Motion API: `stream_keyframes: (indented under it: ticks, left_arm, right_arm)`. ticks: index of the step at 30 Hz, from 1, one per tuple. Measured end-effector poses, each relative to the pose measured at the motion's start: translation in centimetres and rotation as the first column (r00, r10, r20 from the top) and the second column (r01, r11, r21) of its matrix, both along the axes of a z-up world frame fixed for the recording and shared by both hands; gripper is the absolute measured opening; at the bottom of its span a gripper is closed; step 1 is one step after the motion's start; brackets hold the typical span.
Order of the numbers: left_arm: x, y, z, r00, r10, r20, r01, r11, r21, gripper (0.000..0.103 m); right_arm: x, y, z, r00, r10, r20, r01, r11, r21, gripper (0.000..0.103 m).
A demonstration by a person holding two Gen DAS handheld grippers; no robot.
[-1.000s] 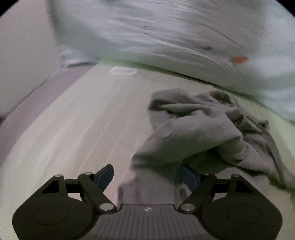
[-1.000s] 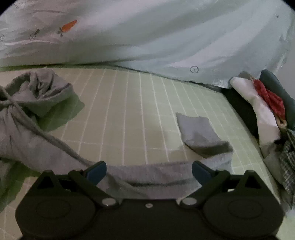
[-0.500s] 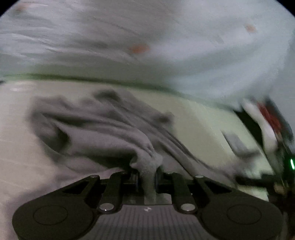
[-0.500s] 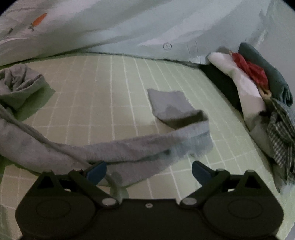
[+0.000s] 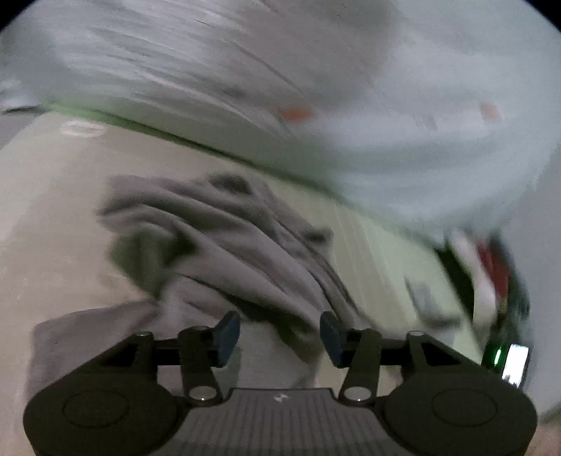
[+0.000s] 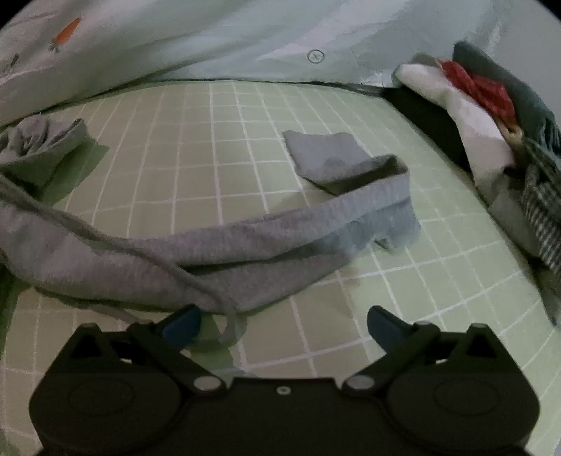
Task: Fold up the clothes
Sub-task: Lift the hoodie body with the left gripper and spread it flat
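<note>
No brand name or readable writing shows in either view; the only marks are a small pale logo on the ribbed body of the left gripper, a small circled symbol printed on the pale quilt at the top of the right wrist frame, and a little orange carrot drawing at its upper left.

The grey garment lies on the green checked sheet. In the right wrist frame its long band runs from the left edge across to the right of centre, rising slightly, then bends back on itself toward the upper middle. A grey drawstring trails along it and loops at lower centre. A bunched part sits at the far left.

The right gripper has its blue-padded tongs spread wide; the left pad lies just beside the drawstring loop, and nothing is pinched.

In the blurred left wrist frame the garment is a crumpled heap from centre left down to the tongs. The left gripper's tongs have just been opening and stand apart, with cloth between them but the pads not pressing it.

A pile of other clothes sits at the right edge.
</note>
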State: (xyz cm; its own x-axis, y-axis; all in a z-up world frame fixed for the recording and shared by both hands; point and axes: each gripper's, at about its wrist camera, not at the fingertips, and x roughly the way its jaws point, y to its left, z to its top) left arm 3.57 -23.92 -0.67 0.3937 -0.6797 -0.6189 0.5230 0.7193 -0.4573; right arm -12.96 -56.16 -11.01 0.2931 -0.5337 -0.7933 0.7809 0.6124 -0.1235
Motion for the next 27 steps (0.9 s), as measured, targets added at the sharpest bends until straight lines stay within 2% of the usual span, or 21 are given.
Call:
stream_keyframes:
  ticks: [2,5,10,14,16,17,18,19,21,24,27]
  left_arm:
    - [0.9,1.7,0.0,0.995,0.095,-0.011,-0.095,0.995,-0.002,0.052]
    - [3.0,2.5,-0.9,0.984,0.175,-0.022,-0.173,0.982,0.077,0.052]
    - [5.9,1.6,-2.0,0.992,0.123,-0.020,-0.120,0.988,0.095,0.052]
    - [8.4,-0.4,-3.6,0.997,0.072,-0.026,-0.068,0.986,0.153,0.050]
    - [9.6,-0.9,-4.5,0.998,0.057,-0.032,-0.051,0.986,0.157,0.034]
    - [10.2,-1.0,-5.0,0.998,0.054,-0.036,-0.047,0.985,0.168,0.008]
    - [10.7,-1.0,-5.4,0.998,0.053,-0.038,-0.045,0.983,0.178,0.002]
    - [11.1,-0.7,-5.4,0.998,0.059,-0.027,-0.053,0.982,0.182,0.002]
    - [11.5,0.6,-4.4,0.997,0.070,0.014,-0.071,0.982,0.177,0.002]
    - [11.5,3.3,-1.3,0.991,0.078,0.108,-0.094,0.983,0.158,0.002]
    - [11.7,6.5,3.4,0.963,0.110,0.246,-0.145,0.981,0.129,0.002]
  right_arm:
    - [-0.1,0.0,-0.1,0.999,-0.028,0.017,0.027,1.000,0.013,0.103]
    - [-0.2,0.2,-0.3,0.997,-0.069,0.042,0.068,0.997,0.025,0.103]
    - [-0.5,0.6,-0.6,0.989,-0.130,0.075,0.128,0.991,0.036,0.103]
    - [-0.8,1.0,-0.7,0.980,-0.174,0.098,0.170,0.984,0.048,0.103]
    - [-0.9,1.5,-0.8,0.977,-0.185,0.101,0.182,0.983,0.037,0.103]
    - [-0.9,1.7,-0.8,0.976,-0.190,0.103,0.188,0.982,0.030,0.103]
    - [-1.0,2.0,-0.8,0.975,-0.194,0.104,0.193,0.981,0.025,0.103]
    - [-1.0,2.3,-0.8,0.974,-0.198,0.106,0.197,0.980,0.020,0.103]
    - [-1.1,2.8,-0.9,0.972,-0.206,0.110,0.206,0.979,0.009,0.103]
    - [-1.2,3.6,-0.9,0.973,-0.204,0.108,0.206,0.979,-0.006,0.103]
    - [-1.2,4.0,-0.9,0.974,-0.202,0.105,0.205,0.979,-0.020,0.103]
